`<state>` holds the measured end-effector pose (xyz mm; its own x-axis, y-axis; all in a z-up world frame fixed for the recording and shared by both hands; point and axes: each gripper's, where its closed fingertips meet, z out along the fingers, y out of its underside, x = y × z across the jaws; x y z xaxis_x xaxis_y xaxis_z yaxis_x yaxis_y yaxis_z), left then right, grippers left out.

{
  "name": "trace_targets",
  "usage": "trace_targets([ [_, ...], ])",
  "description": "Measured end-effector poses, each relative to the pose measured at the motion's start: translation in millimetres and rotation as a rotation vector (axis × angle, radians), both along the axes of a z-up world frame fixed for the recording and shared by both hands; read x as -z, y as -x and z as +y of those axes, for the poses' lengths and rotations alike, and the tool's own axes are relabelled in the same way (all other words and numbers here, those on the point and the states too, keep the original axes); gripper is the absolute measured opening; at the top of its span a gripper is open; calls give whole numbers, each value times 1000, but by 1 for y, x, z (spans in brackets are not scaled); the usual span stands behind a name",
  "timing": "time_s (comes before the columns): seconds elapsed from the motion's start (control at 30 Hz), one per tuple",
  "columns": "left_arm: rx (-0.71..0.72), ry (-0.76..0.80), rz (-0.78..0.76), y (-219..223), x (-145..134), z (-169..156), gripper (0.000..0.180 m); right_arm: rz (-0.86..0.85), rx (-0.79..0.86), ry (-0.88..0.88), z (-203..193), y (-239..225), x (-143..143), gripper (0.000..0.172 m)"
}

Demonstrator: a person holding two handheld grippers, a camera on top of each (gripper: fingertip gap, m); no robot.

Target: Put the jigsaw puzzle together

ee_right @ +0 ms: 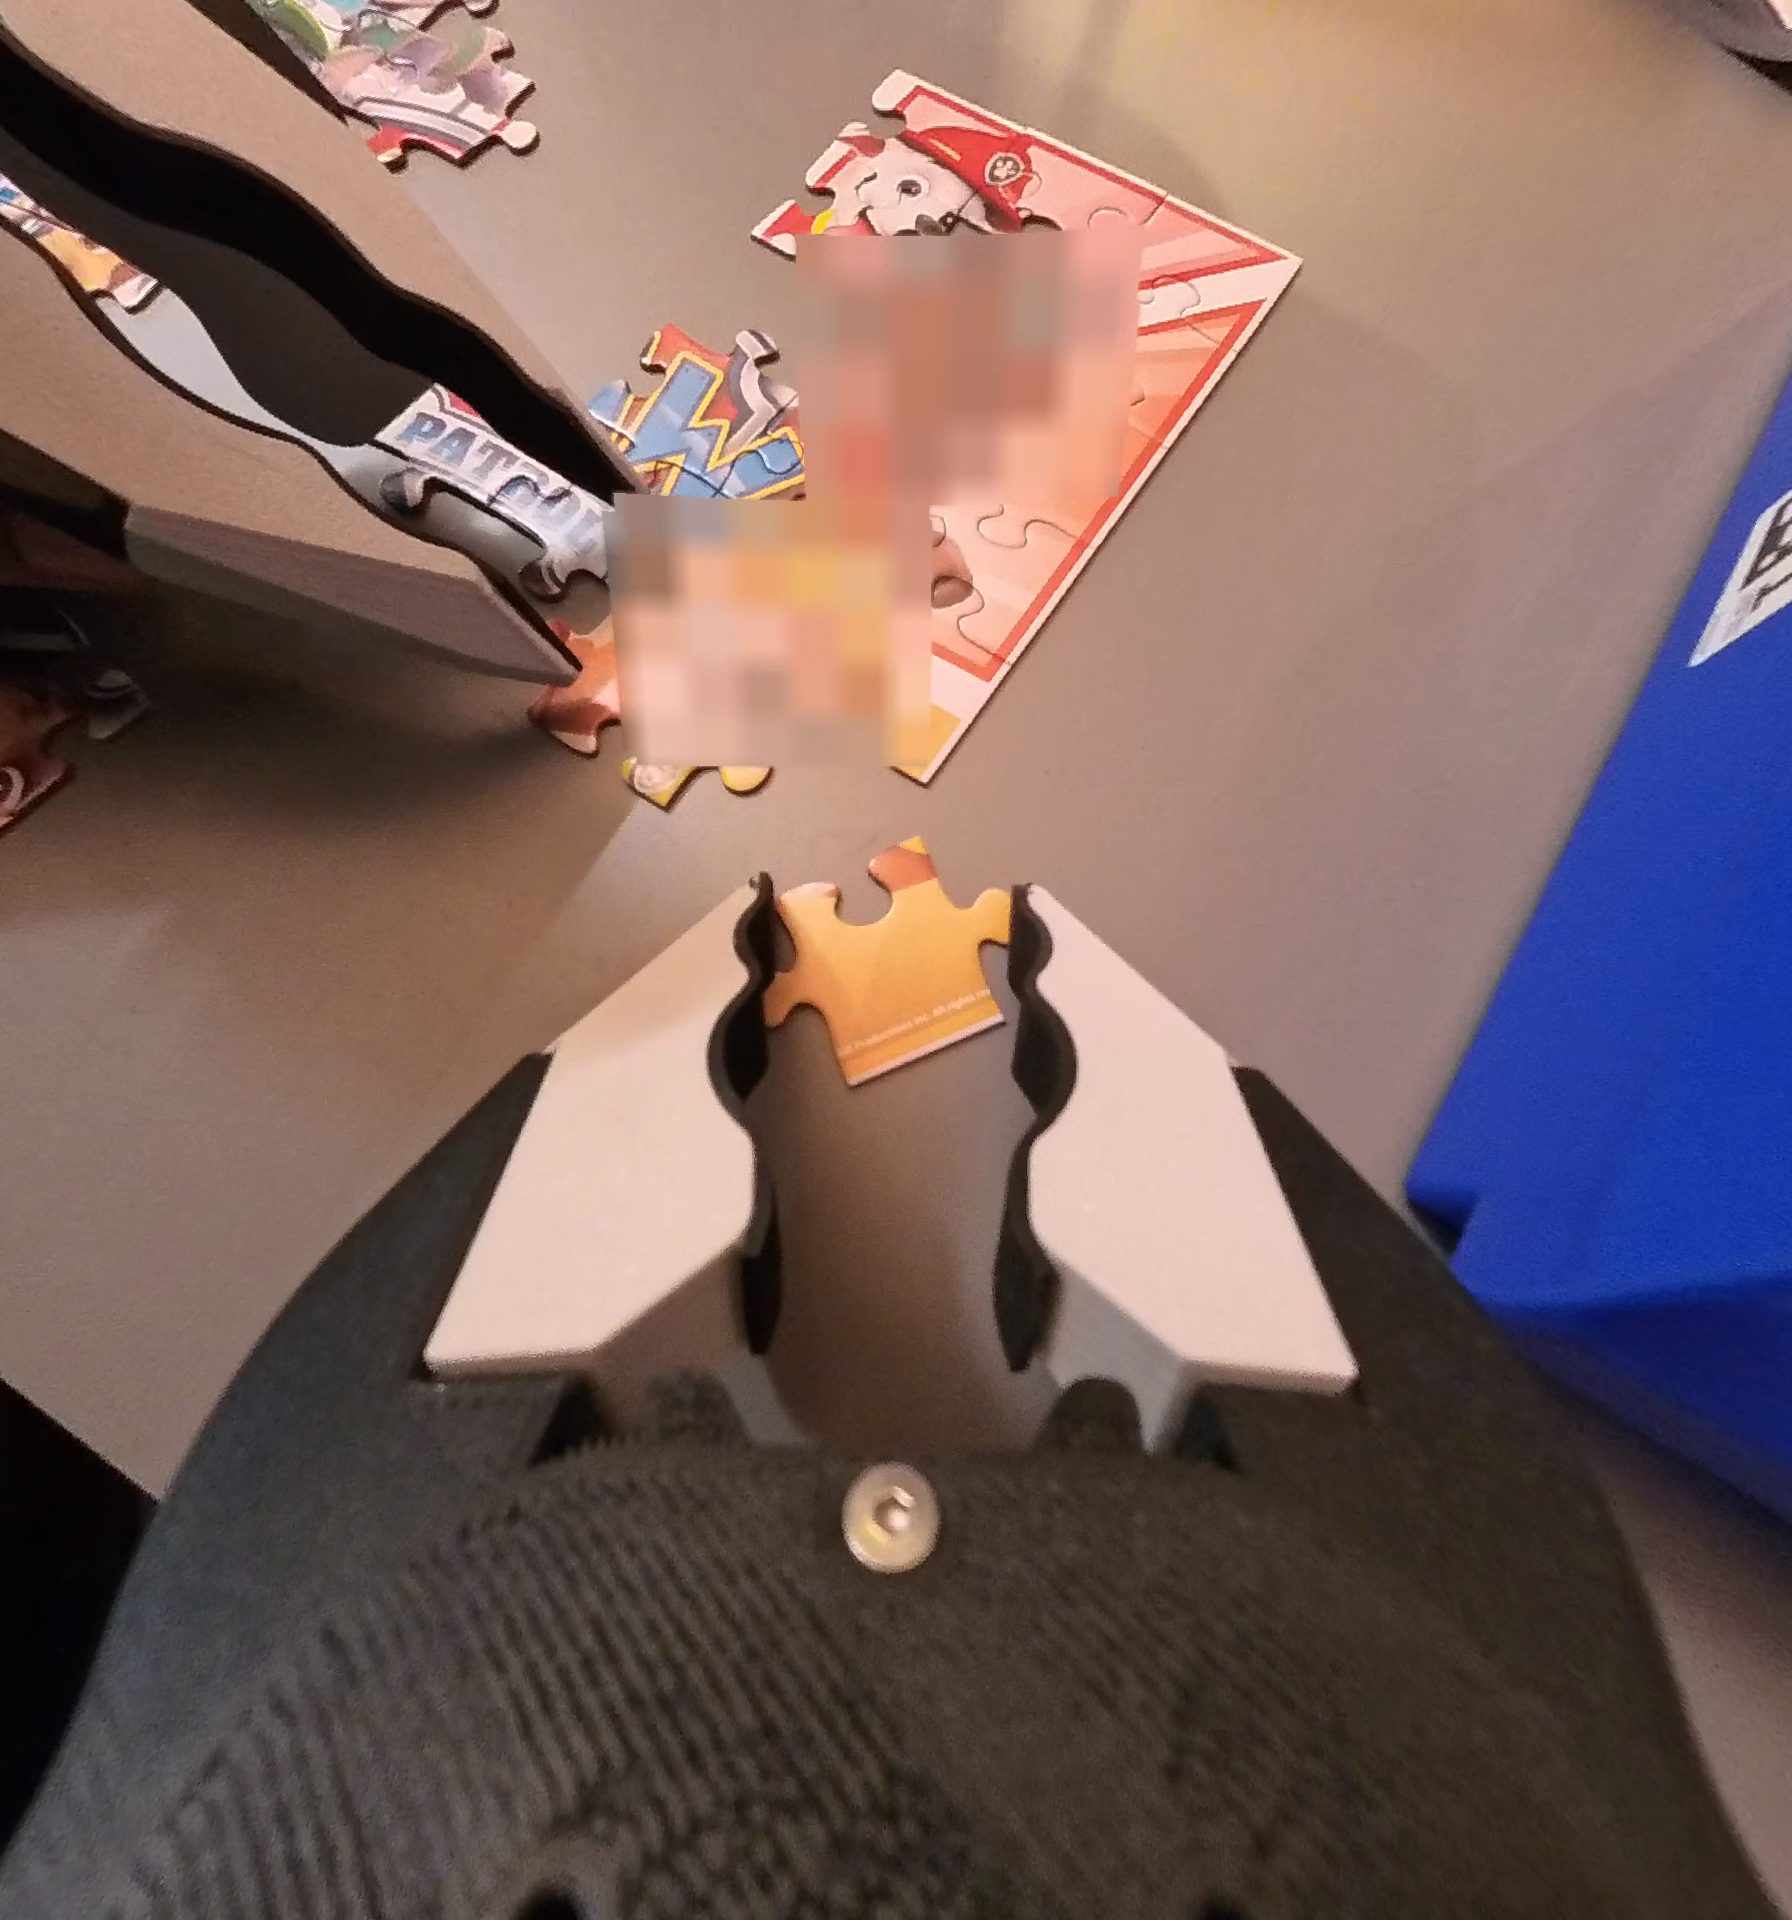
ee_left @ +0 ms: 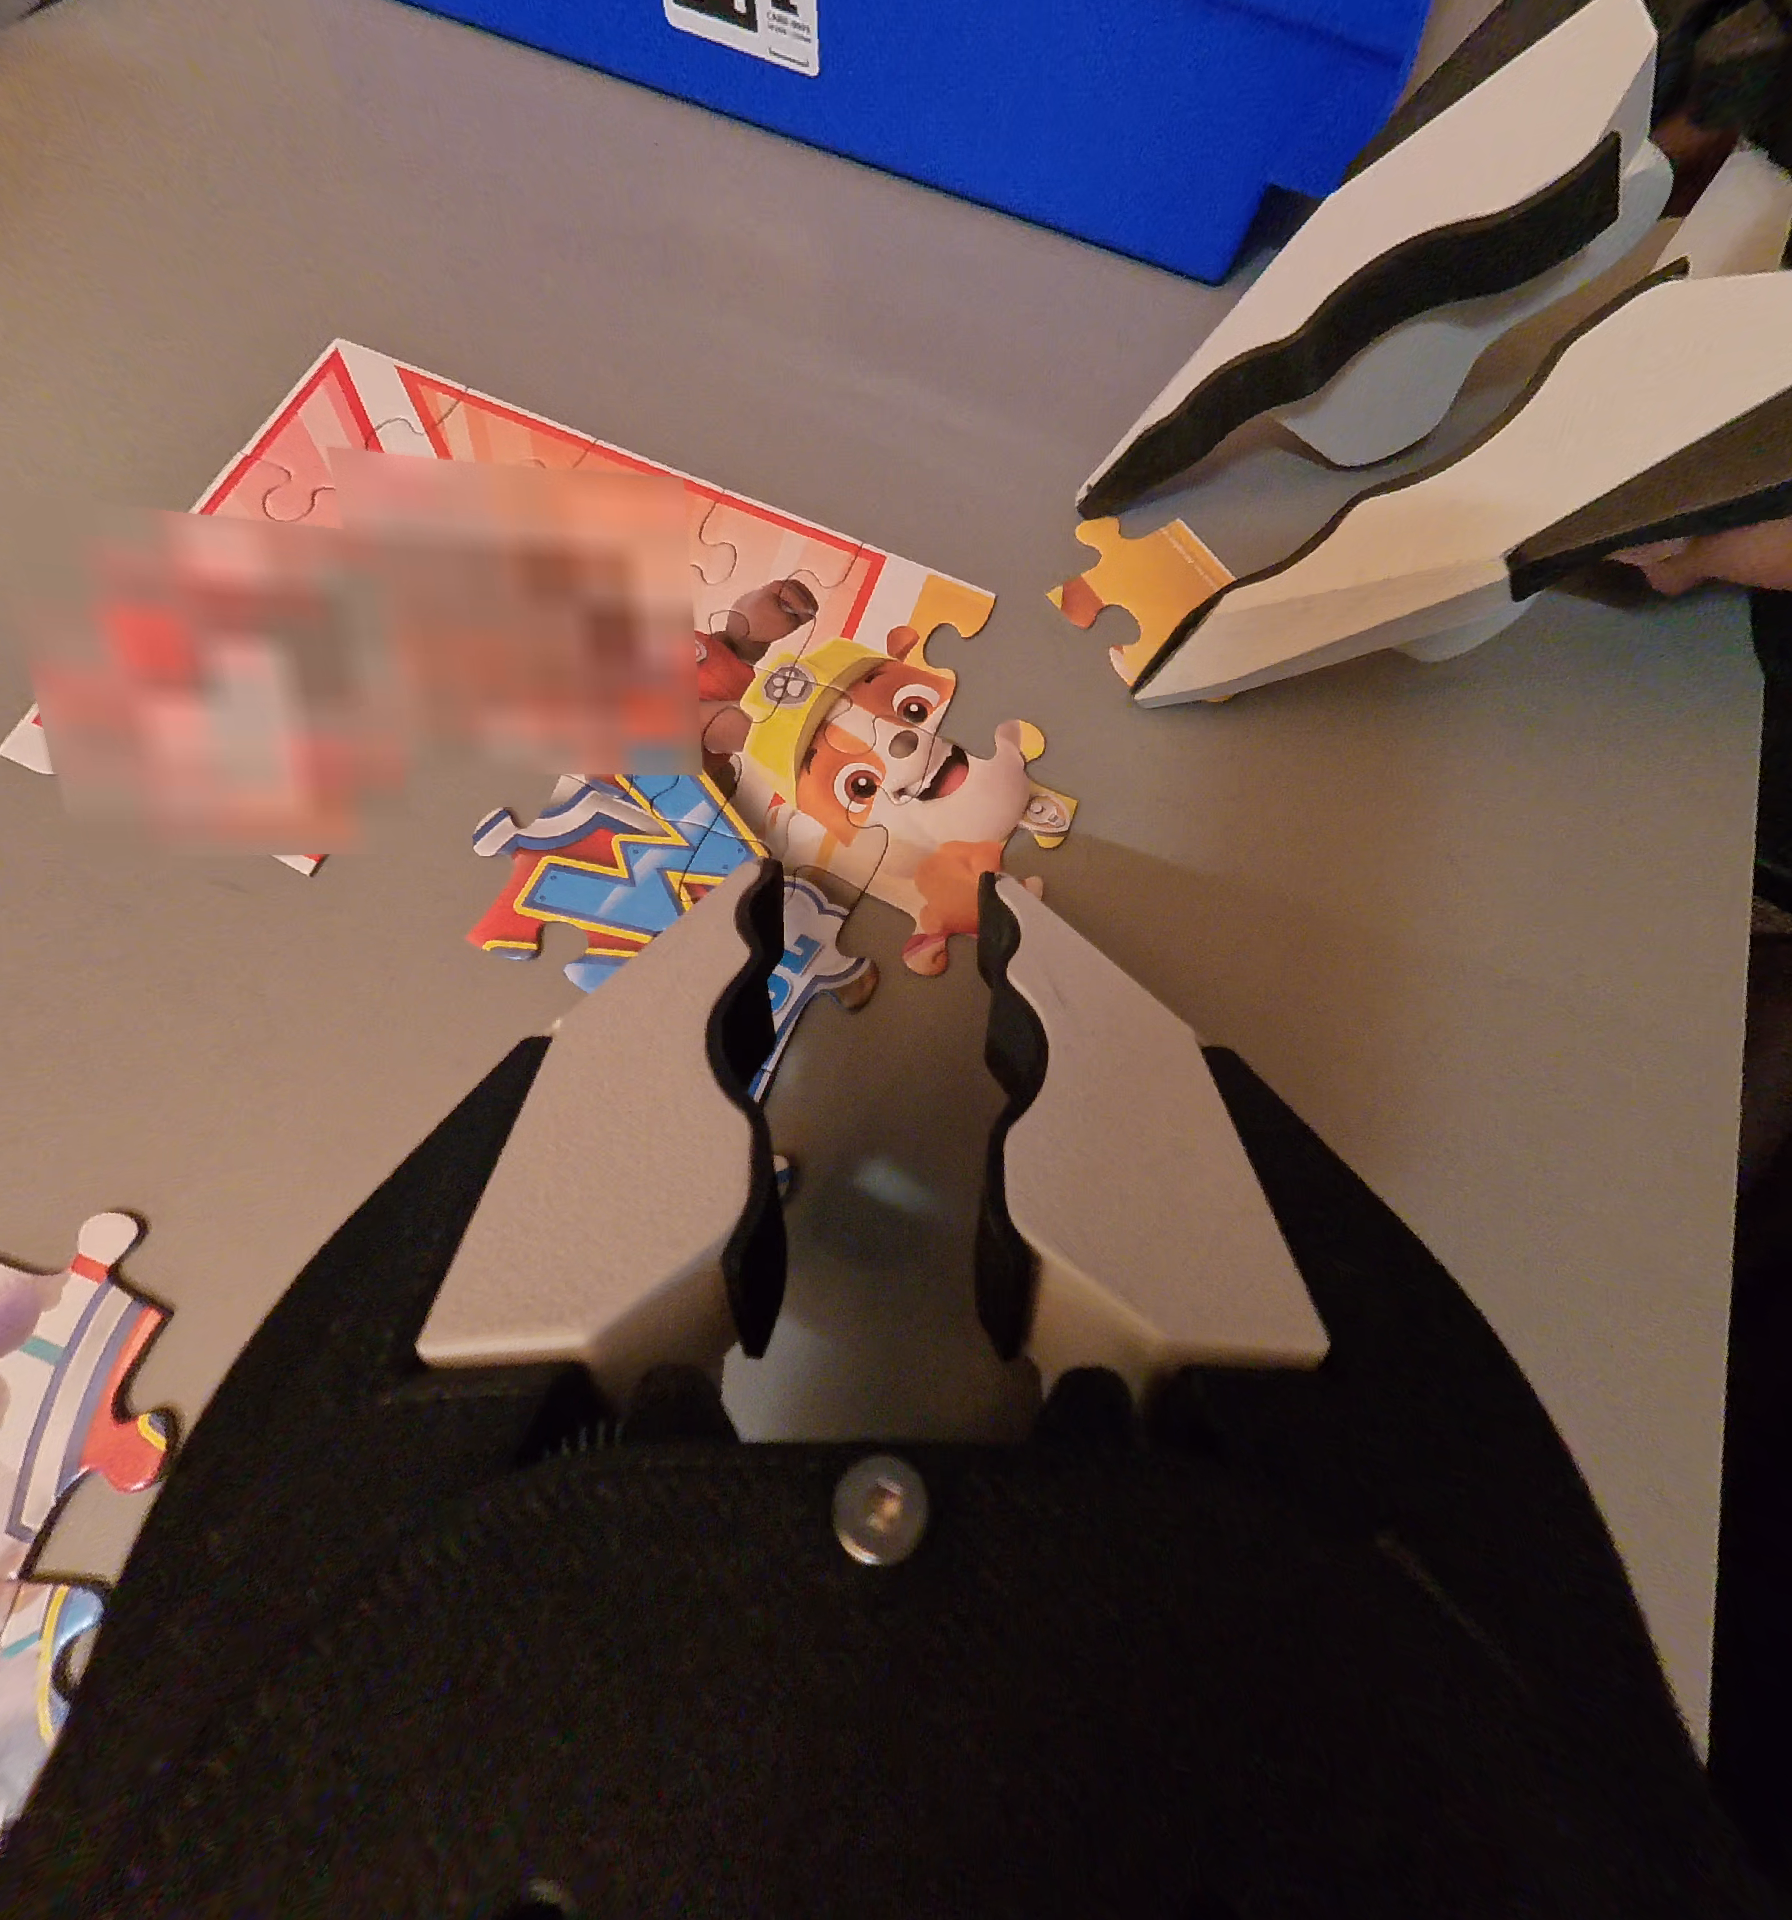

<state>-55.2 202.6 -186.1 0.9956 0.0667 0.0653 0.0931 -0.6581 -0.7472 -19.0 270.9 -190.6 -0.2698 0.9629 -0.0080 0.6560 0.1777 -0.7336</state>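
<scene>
From my left claw I see its jaws partly apart and bare, tips low over the near edge of the joined puzzle on the grey desk; the blue-lettered piece lies under my left finger, the orange paw piece just inside the right one. The rest of the puzzle spreads toward 11 o'clock. My right claw angles down toward the desk, jaws narrowed around a loose yellow piece lying flat; both pads look to touch its side tabs, but I cannot tell whether they press. A blue box sits at 3 o'clock
</scene>
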Motion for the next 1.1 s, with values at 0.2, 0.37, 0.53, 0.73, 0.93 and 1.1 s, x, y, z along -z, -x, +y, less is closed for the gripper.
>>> trace_targets([
  [0.2,1,5,-4,0,1,0,34,18,-55,39,-11,5,-8,39],
  [0.37,-1,2,-9,0,1,0,34,11,-25,-31,-1,6,-8,48],
  [0.53,3,5,-4,0,1,0,35,-20,42,-9,9,0,2,66],
  [0.73,5,11,9,-1,2,0,34,-6,23,-12,5,1,1,45],
  [0.93,-1,-1,3,0,0,0,34,-1,9,-12,4,2,1,43],
  [1.1,0,3,6,0,0,0,35,6,-9,-11,3,1,1,43],
])
